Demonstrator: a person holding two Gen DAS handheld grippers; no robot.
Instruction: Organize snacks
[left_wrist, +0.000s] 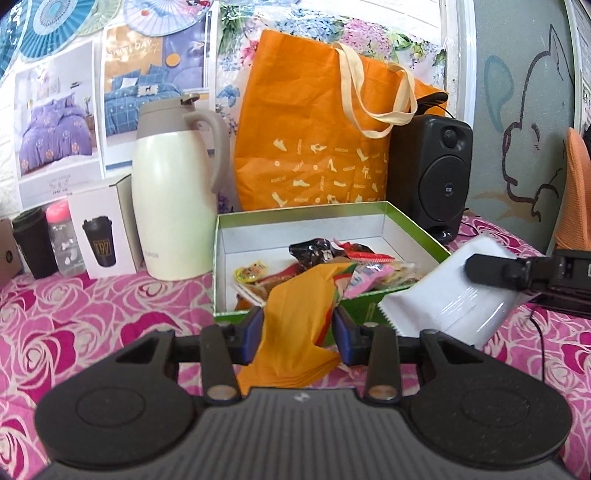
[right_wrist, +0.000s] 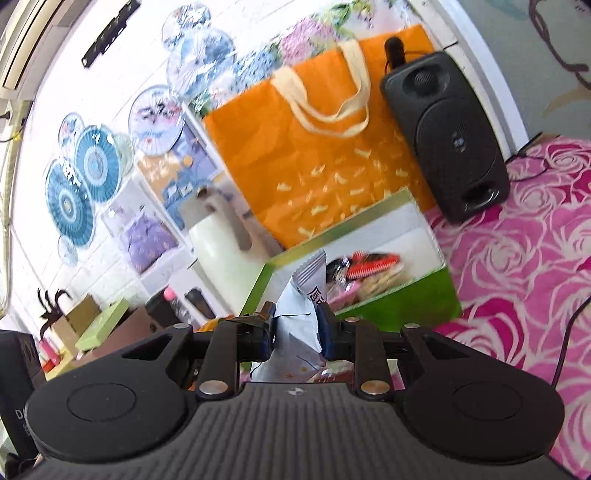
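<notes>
The left claw (left_wrist: 298, 330) is closed onto a crumpled orange plastic snack packet (left_wrist: 291, 325), its blue pads pinching the packet's middle while the loose end droops below. The right claw (right_wrist: 295, 328) is likewise clamped, on a flat white foil sachet with a serrated edge (right_wrist: 301, 314). Both packets hang at the near wall of the shallow green-rimmed cardboard box with a white inside (left_wrist: 406, 218), which sits at twelve o'clock from each claw on the pink rose-patterned worktop (left_wrist: 92, 314).

The step in hand looks like delivery: two snacks carried up to the box, not yet dropped. The next move likely calls for carrying each packet over the near wall, then opening the claws above a bare patch of the floor, which lies toward ten o'clock of the mixed wrapped snacks (left_wrist: 332, 266) already heaped inside.

The left view shows the right claw's finger lying across the sachet at three o'clock, and the whole box floor. The blurred right view alone shows printing on the sachet, and cartons at nine o'clock.
</notes>
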